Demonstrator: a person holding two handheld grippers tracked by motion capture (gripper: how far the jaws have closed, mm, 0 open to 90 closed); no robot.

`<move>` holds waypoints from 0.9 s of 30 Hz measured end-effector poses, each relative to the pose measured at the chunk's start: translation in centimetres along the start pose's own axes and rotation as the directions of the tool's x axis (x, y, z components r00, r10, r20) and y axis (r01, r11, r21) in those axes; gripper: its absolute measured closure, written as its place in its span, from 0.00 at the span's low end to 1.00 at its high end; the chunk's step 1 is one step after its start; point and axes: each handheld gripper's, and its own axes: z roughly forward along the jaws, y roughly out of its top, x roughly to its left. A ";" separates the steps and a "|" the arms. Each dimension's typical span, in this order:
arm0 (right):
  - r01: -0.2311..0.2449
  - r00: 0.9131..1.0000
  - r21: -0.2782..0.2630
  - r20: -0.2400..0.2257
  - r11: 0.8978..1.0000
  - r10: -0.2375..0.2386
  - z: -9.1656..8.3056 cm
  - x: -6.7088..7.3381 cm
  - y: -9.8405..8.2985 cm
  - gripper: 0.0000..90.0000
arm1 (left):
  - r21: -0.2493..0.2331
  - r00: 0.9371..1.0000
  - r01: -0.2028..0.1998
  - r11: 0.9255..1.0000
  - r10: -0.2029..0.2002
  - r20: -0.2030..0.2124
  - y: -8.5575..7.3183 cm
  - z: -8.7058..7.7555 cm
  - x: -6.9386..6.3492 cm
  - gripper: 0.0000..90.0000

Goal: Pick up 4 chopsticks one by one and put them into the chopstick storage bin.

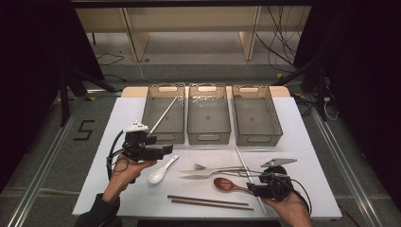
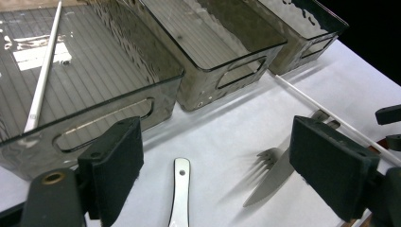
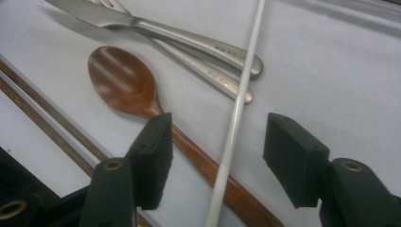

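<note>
My left gripper (image 1: pixel 166 151) (image 2: pixel 217 165) is open and empty, hovering over the white mat just in front of the left bin (image 1: pixel 164 137) (image 2: pixel 118 97). A white chopstick (image 1: pixel 163 115) (image 2: pixel 45 71) lies slanted inside that bin. Below the jaws sits a white ceramic spoon (image 1: pixel 158 174) (image 2: pixel 181 189). My right gripper (image 1: pixel 250 189) (image 3: pixel 217 151) is open near the front right. A second white chopstick (image 1: pixel 245 165) (image 3: pixel 236 118) and the handle of a brown wooden spoon (image 1: pixel 226 184) (image 3: pixel 123 80) run between its jaws, and the pads touch neither.
A steel fork (image 1: pixel 213 167) (image 2: pixel 267 158) and knife (image 1: pixel 203 176) (image 2: pixel 269 182) lie mid-table. Two brown chopsticks (image 1: pixel 208 202) rest along the front edge. The middle bin (image 1: pixel 209 137) and right bin (image 1: pixel 257 138) stand empty at the back.
</note>
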 end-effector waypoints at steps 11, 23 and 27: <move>0.012 0.999 0.082 0.031 0.997 -0.015 1.7 -0.6 0.5 0.70 | 0.024 1.000 0.016 1.000 -0.017 0.011 -1.5 0.7 0.0 0.20; 0.070 0.995 0.187 0.062 0.980 -0.083 2.9 0.0 1.3 0.85 | 0.040 0.999 0.016 0.999 -0.018 0.028 -2.4 0.7 -0.2 0.19; 0.066 0.994 0.199 0.068 0.978 -0.081 3.0 -0.2 1.5 0.92 | 0.037 0.999 0.020 0.999 -0.021 0.031 -2.5 0.6 -0.3 0.19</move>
